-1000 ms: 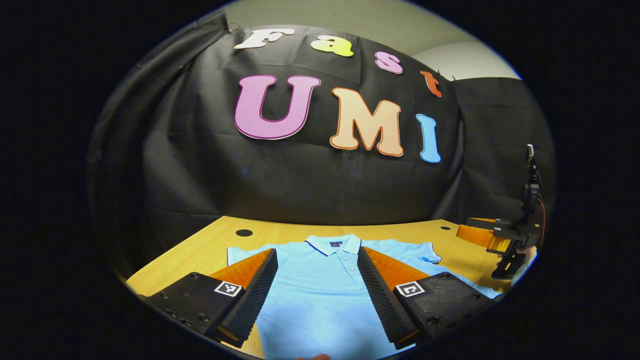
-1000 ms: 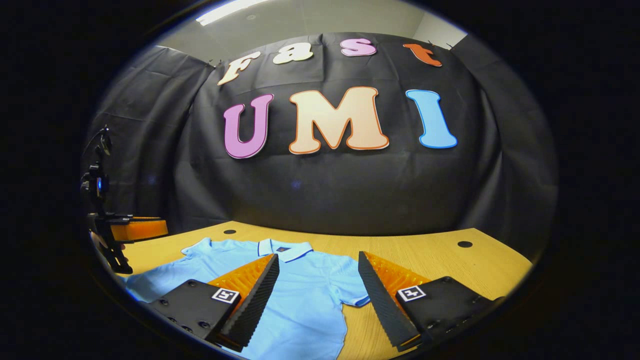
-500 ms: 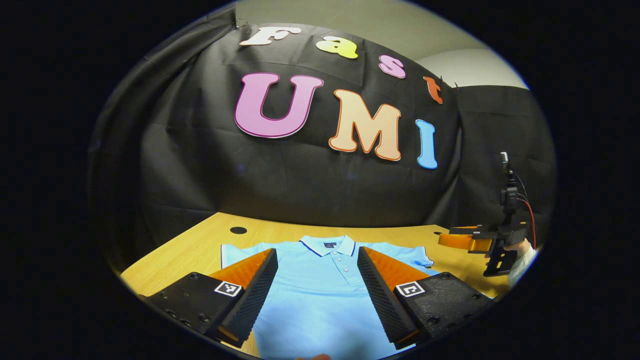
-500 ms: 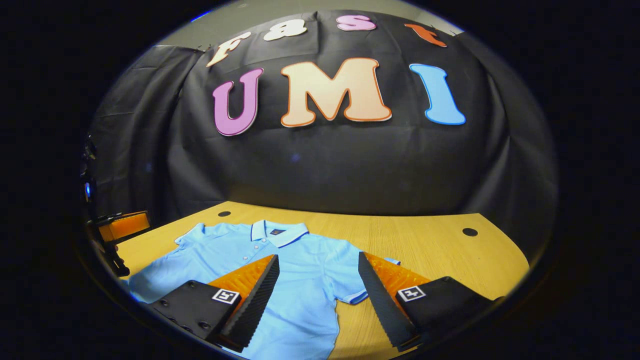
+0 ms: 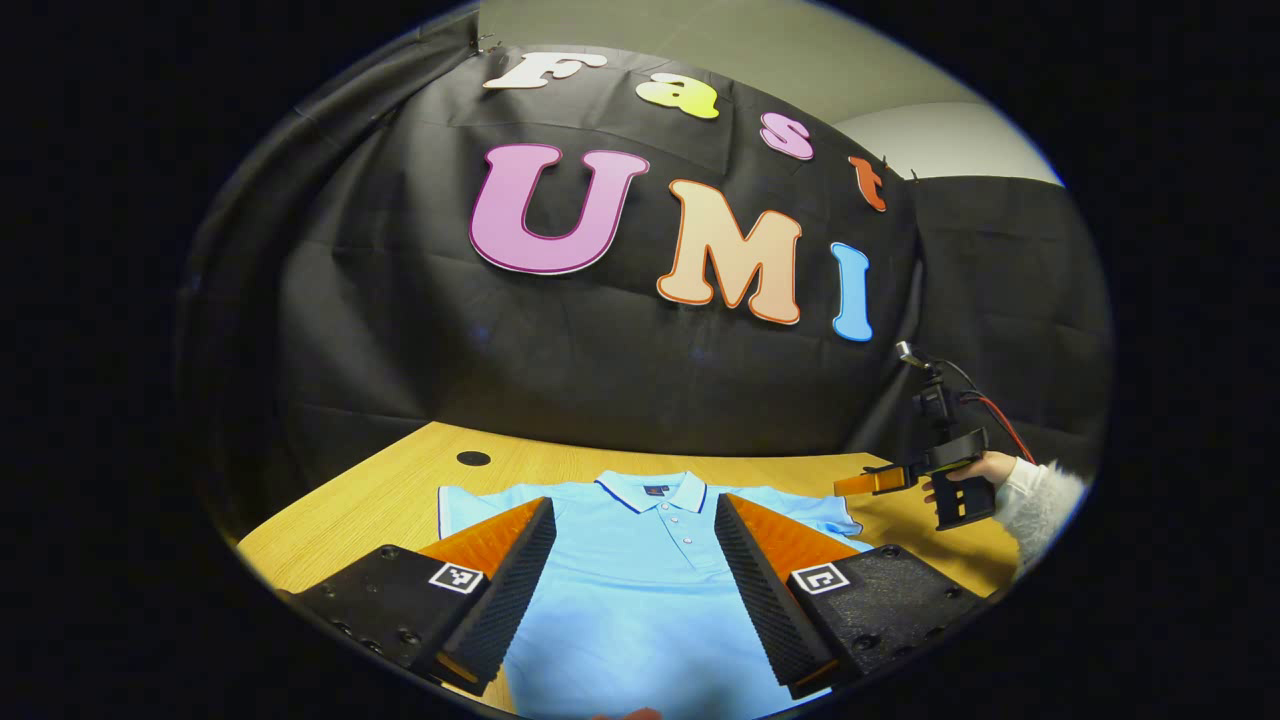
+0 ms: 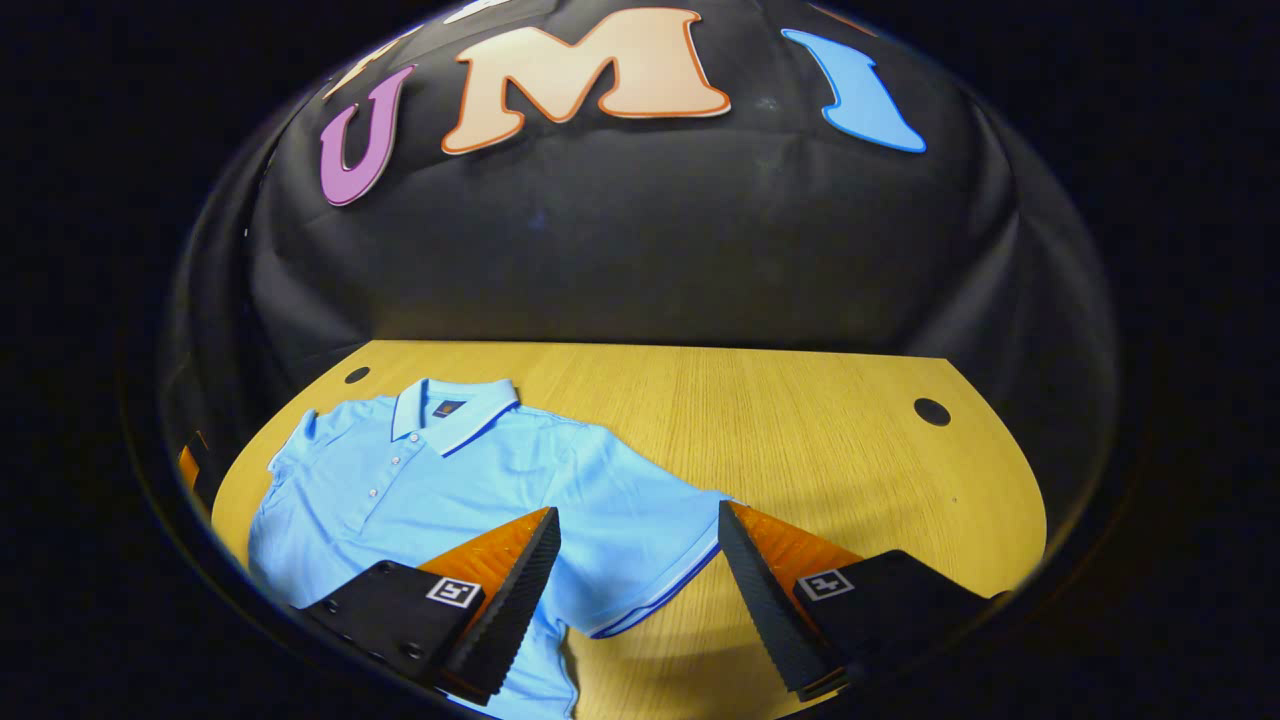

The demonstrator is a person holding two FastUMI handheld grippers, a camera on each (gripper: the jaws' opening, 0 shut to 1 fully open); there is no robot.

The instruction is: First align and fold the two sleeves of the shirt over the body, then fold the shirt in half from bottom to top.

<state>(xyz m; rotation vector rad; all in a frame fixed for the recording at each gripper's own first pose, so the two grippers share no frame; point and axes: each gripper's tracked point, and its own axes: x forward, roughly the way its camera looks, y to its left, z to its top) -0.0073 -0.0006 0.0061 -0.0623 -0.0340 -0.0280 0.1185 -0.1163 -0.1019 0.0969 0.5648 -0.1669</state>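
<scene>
Shirt [image 6: 440,480] flat on table [image 6: 800,420], collar toward wall; sleeves spread sideways.

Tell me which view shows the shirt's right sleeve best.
The right gripper view: the sleeve lies flat between the open right gripper. In the left gripper view that sleeve is a sliver behind a finger.
</scene>
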